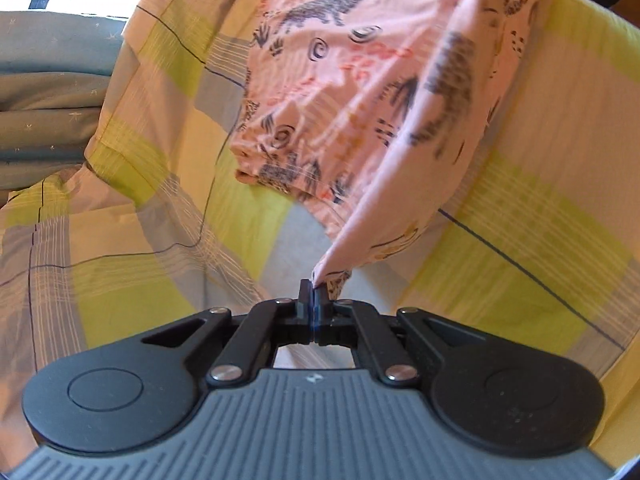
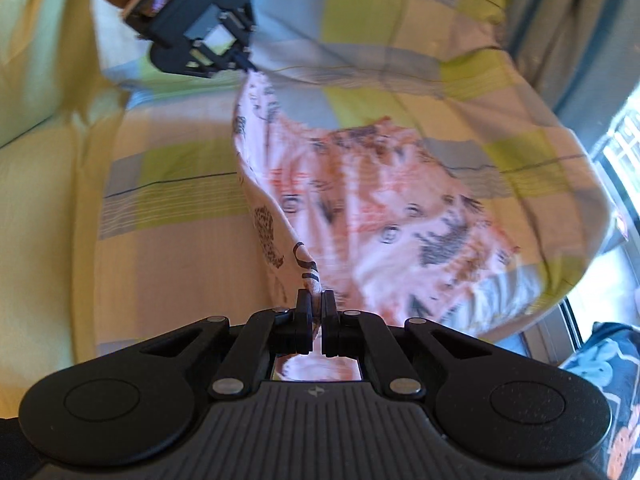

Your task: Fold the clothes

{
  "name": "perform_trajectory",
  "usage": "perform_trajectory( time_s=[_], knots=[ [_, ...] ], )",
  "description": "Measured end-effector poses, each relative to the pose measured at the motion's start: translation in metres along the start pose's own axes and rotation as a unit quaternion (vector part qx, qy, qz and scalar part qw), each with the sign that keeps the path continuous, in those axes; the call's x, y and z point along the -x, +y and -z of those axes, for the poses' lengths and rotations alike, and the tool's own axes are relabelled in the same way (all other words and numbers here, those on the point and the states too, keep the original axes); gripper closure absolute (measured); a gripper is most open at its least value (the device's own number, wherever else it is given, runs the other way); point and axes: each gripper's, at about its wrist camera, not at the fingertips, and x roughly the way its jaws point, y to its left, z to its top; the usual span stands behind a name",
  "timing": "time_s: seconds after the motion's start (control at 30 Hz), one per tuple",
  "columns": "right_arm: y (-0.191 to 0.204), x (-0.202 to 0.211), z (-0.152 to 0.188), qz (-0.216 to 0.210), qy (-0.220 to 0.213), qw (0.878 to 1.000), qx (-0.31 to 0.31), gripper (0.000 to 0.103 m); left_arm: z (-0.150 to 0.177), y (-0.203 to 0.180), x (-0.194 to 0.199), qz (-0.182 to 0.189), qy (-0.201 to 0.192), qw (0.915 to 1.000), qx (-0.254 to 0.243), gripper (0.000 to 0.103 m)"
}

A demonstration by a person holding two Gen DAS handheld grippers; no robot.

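A pink garment (image 1: 352,92) printed with dark animals and swirls lies on a checked bedsheet (image 1: 132,216), one edge lifted off it. My left gripper (image 1: 313,286) is shut on a corner of that cloth, which stretches up and away from the pads. In the right wrist view my right gripper (image 2: 316,300) is shut on another corner of the pink garment (image 2: 384,208). The raised edge runs taut between the two grippers, and the left gripper (image 2: 246,62) shows at the far end, held by a hand. The rest of the garment still rests on the sheet.
The yellow, green and grey checked bedsheet (image 2: 168,184) covers the bed, with folds at the left. Grey-green star-print bedding (image 1: 48,92) is piled at the far left. A dark blue item with a cartoon print (image 2: 608,384) lies by a bright window at the right.
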Motion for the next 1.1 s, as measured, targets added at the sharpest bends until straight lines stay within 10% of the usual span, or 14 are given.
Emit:
perform_trajectory(
  time_s=[0.6, 1.1],
  knots=[
    [-0.249, -0.102, -0.020, -0.040, 0.031, 0.998, -0.044, 0.101, -0.122, 0.138, -0.128, 0.093, 0.050, 0.9894, 0.100, 0.103],
    [-0.342, -0.213, -0.043, -0.060, 0.063, 0.993, -0.078, 0.101, -0.143, 0.173, -0.223, 0.107, 0.094, 0.9807, 0.134, 0.103]
  ],
)
